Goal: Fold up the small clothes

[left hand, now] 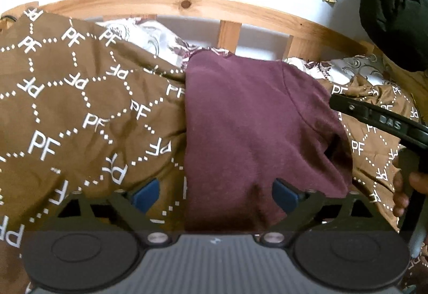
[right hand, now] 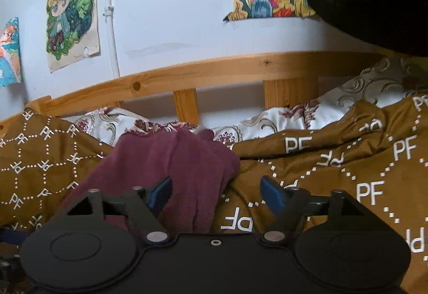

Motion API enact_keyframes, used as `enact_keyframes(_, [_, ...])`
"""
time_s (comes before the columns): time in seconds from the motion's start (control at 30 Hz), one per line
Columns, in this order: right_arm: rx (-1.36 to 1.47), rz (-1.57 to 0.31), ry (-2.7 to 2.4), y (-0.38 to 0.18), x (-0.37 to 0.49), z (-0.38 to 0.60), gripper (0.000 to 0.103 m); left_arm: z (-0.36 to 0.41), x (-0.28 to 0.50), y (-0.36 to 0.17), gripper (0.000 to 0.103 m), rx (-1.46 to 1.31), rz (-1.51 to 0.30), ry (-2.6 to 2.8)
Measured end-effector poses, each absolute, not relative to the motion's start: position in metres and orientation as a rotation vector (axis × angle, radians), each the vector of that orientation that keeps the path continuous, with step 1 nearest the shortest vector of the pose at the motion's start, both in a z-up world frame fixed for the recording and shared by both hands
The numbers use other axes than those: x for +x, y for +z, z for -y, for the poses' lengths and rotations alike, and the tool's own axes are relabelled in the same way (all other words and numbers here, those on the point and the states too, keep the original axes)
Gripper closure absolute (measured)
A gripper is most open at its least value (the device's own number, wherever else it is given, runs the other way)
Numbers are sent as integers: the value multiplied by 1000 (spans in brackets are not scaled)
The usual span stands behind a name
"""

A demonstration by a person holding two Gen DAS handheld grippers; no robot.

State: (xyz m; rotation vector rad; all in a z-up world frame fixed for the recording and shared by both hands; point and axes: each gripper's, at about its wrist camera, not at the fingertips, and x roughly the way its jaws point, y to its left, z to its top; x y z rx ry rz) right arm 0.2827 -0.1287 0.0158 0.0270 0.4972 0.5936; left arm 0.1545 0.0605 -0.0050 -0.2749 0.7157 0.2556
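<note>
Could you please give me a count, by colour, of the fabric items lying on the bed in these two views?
Maroon garment: 1
Brown bedspread with the white PF print: 1
White floral bedding along the wooden bed rail: 1
Total: 3

Both the left gripper and the right gripper are open over the garment.
</note>
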Motion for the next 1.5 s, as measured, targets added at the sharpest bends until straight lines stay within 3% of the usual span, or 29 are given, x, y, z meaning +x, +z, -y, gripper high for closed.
enact_keyframes(0.23, [20, -421, 592, 38, 254, 150, 1, -52, 142, 13, 1, -233, -690, 269])
enact_keyframes(0.83, [78, -302, 529, 93, 157, 212, 1, -22, 71, 79, 1, -183, -550, 307])
enact_keyframes(1.5, [40, -416, 567, 80, 83, 236, 1, 2, 15, 50, 1, -130, -607, 317])
